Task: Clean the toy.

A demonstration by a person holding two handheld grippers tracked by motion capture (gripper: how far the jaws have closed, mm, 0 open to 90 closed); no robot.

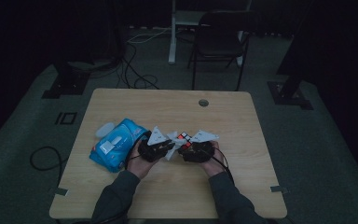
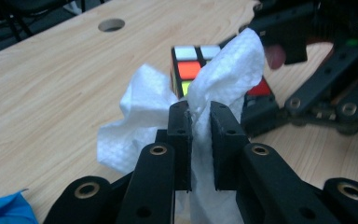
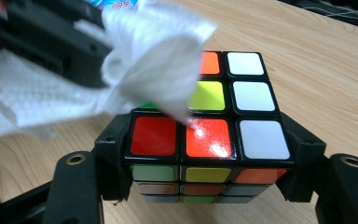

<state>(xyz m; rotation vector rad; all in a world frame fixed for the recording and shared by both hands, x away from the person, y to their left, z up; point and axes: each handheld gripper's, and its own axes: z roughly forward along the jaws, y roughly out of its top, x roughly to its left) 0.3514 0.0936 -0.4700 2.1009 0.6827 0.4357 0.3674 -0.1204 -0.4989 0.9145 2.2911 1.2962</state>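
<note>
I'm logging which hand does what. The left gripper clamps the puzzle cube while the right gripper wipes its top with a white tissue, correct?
The hands are swapped. In the right gripper view, the right gripper clamps the puzzle cube, and in the left gripper view the left gripper pinches the white tissue and presses it on the cube's top.

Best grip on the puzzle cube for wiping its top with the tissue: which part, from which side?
As the right gripper has it now: fingers flat on two opposite side faces of the puzzle cube, coming in level from its near side. The parallel flat faces likely seat the pads squarely, and the top stays free for the tissue pinched in the left gripper.
</note>
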